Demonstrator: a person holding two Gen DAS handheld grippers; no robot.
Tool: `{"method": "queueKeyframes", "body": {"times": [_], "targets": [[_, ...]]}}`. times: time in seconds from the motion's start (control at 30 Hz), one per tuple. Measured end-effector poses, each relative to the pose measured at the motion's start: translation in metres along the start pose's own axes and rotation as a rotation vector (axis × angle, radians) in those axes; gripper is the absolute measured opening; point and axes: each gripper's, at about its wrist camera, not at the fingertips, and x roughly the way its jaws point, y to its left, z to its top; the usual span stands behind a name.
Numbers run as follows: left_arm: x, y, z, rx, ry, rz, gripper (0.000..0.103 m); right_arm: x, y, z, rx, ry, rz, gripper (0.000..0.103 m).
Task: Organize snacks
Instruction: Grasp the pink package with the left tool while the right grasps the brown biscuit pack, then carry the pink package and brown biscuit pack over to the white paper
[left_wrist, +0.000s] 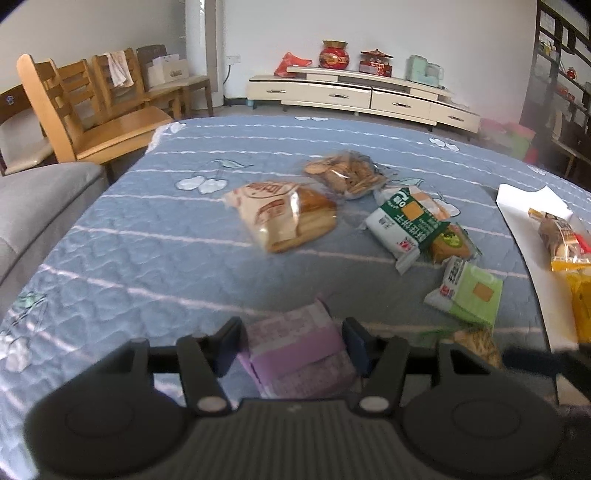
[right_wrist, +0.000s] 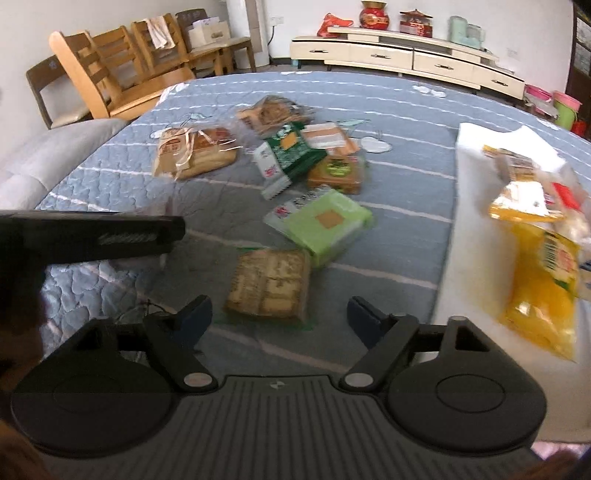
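My left gripper (left_wrist: 293, 343) is shut on a purple snack packet (left_wrist: 299, 360), its pads against both sides. My right gripper (right_wrist: 280, 319) stands open over a brown cracker packet (right_wrist: 269, 282), which lies just ahead between the fingers without touching them. More snacks lie on the blue quilted cover (left_wrist: 147, 258): a bread packet (left_wrist: 288, 218), a clear bag of biscuits (left_wrist: 343, 173), a green-and-white cracker pack (left_wrist: 402, 225) and a light green pack (right_wrist: 328, 221). The left gripper's dark body (right_wrist: 110, 236) shows at the left of the right wrist view.
A white board (right_wrist: 469, 184) lies on the right of the cover with yellow snack bags (right_wrist: 535, 273) on it. Wooden chairs (left_wrist: 92, 110) and a grey sofa (left_wrist: 37, 206) stand to the left. A cream cabinet (left_wrist: 362, 96) runs along the far wall.
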Motion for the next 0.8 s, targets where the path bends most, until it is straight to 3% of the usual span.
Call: {"method": "queueKeyframes", "body": {"times": [0.1,0.4,0.8], "targets": [[-0.007,0.002,-0.006,0.001,-0.001,0.002,0.059,0.004,0.008,0.004,-0.051,-0.021,-0.035,0.054],[-0.032,-0.003,-0.015,0.002,-0.020,-0.019,0.059,-0.017,0.002,0.002,-0.040,-0.061,-0.020,0.053],[-0.076,-0.021,-0.020,0.032,-0.068,-0.038,0.059,-0.081,-0.010,-0.007,-0.037,-0.148,-0.025,0.053]]}}
